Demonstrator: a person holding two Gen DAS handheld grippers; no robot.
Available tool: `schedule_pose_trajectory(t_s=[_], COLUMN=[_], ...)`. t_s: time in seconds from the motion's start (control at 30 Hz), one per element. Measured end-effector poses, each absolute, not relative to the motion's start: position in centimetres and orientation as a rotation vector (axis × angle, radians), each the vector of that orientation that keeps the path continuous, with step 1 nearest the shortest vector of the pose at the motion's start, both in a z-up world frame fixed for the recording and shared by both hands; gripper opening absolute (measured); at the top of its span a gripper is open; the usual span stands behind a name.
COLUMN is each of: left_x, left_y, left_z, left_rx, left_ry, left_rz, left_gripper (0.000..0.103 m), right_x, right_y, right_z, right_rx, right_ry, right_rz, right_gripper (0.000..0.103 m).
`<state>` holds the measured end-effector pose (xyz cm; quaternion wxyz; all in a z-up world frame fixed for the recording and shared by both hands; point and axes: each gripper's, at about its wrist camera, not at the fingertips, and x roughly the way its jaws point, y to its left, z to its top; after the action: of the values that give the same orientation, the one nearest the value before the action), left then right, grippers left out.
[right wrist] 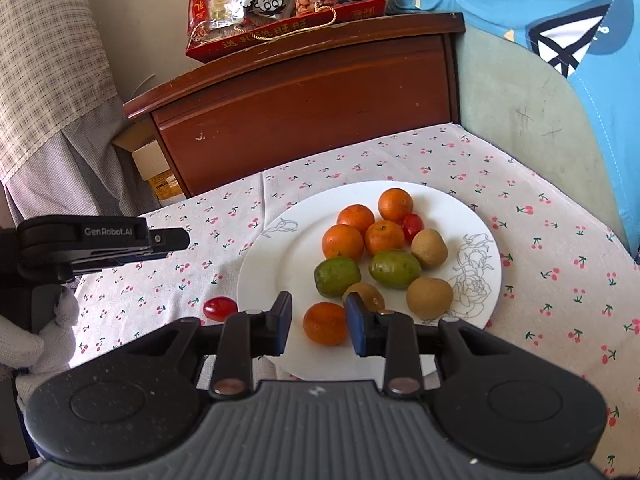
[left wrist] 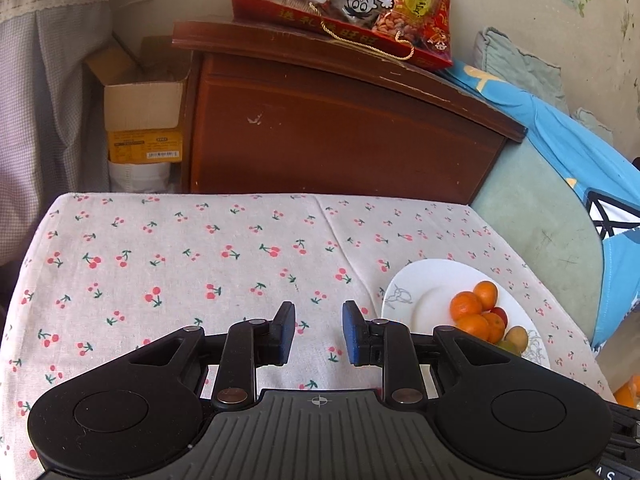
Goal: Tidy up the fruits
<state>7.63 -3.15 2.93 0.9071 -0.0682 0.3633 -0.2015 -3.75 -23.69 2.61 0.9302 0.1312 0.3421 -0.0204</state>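
A: What's the biggest thing here?
B: The desk (right wrist: pixel 540 216), under a cherry-print cloth, with a brown wooden cabinet (right wrist: pixel 304 108) behind it and a red snack bag (right wrist: pixel 280 4) on top of that.

A: And on the desk?
B: A white plate (right wrist: pixel 276 264) with a drawn flower, right of centre. On it lie five oranges, four clustered at the far side (right wrist: pixel 344 240) and one (right wrist: pixel 325 323) at the near edge, plus two green fruits (right wrist: pixel 337 276), three brownish ones (right wrist: pixel 429 298) and a small red tomato (right wrist: pixel 413 225) tucked behind the oranges.

A: Anything off the plate?
B: One red tomato (right wrist: pixel 219 308), on the cloth just left of the rim.

A: The tools?
B: The right hand-held gripper (right wrist: pixel 318 322) hangs over the plate's near edge, fingers apart, the near orange between them but not gripped. The left hand-held gripper (left wrist: pixel 319 330) is also spread, holding nothing, above bare cloth left of the plate.
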Motion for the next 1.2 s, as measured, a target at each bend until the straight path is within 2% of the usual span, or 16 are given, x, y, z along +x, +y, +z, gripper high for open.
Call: schedule_pose_trajectory(t_s=[0.43,0.77,0.9,1.1,1.2], left_x=[3.1,3.5,3.8,3.8,3.7], left_y=[-4.1,-4.4,-4.6,-5.5,-5.6], left_z=[2.8,0.8,0.5,-0.1,-0.4], left_rx=[0.155,0.209,0.194,0.208,0.211], left_ry=[0.718,0.732,0.727,0.728,0.722], left_rz=[-0.689,-0.726,-0.728,-0.742,-0.741], left_gripper=[0.025,0.038,0.04,0.039,0.028], right_x=[-3.8,-3.7,-3.6,-3.4,-3.4], right_y=[-24.1,-23.7,-23.7,-23.8,-23.8], right_z=[3.0,2.9,2.7,2.2,2.1], right_rx=[0.272,0.255,0.256,0.266,0.266], right_ry=[0.689,0.697,0.703,0.72,0.724], right_rz=[-0.064,-0.064,-0.062,-0.063,-0.063], right_gripper=[0.032,0.032,0.032,0.032,0.032])
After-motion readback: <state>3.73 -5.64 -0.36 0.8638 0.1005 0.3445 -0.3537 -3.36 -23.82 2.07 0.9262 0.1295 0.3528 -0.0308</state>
